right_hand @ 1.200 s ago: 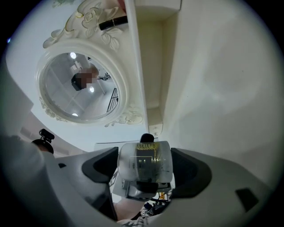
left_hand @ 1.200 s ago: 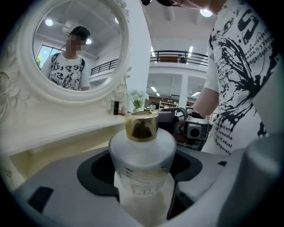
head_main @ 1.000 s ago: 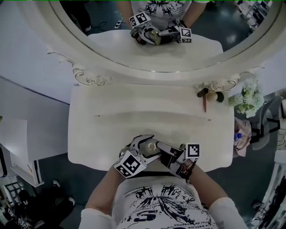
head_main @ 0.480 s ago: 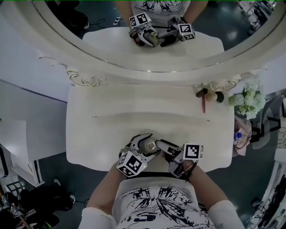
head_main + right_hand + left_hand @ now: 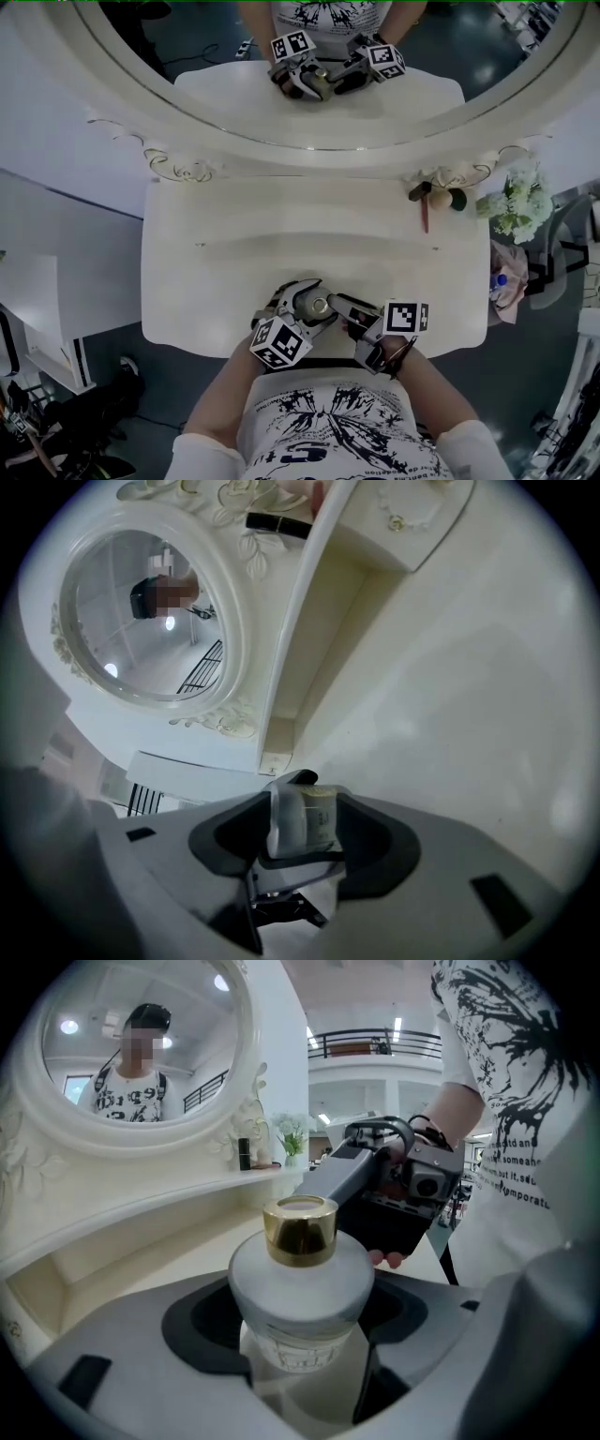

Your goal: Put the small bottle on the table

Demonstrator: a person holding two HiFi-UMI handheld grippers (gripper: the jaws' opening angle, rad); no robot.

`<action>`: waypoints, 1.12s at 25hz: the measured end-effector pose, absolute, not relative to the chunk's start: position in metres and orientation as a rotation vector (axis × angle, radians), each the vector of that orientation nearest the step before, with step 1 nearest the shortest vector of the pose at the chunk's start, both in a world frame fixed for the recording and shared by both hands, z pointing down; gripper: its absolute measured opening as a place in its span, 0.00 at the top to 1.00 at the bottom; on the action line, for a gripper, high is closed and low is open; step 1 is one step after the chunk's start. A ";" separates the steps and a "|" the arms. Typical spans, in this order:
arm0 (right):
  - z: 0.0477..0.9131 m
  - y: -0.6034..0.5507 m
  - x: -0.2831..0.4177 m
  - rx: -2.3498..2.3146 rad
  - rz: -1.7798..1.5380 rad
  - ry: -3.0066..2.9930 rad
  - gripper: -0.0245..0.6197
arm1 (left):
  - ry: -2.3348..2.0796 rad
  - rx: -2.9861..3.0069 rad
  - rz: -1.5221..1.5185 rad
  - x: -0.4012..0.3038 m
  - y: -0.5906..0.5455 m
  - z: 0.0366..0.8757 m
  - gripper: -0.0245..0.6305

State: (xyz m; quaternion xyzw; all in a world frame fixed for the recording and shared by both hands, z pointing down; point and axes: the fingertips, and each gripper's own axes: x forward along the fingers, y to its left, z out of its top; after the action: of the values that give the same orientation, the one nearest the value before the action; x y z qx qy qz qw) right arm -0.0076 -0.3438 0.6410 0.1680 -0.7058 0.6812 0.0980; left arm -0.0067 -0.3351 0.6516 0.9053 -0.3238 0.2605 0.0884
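Note:
The small bottle, frosted white with a gold cap, is held just above the white dressing table near its front edge. My left gripper is shut on its body; in the left gripper view the bottle stands upright between the jaws of that gripper. My right gripper reaches in from the right. Its jaws have just been closing with the bottle between them, and the pads of the right gripper appear to press its sides.
A big oval mirror stands behind a raised back shelf. A brush and small cosmetics lie at the shelf's right end, with white flowers beyond the table's edge. The person's torso is close against the front edge.
The right gripper has rolled and its fingers have closed in around the bottle from the right. The left gripper kept its hold and sank slightly.

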 end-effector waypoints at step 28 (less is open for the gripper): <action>0.542 -0.354 0.021 0.969 0.696 -2.587 0.94 | -1.624 2.471 0.606 -0.107 -0.292 0.557 0.92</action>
State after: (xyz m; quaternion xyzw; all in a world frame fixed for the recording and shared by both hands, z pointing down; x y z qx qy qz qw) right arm 0.0206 -0.3536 0.5420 0.3365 -0.8984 0.2417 0.1459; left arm -0.1067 -0.2917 0.5574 0.8170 -0.5371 0.2005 0.0615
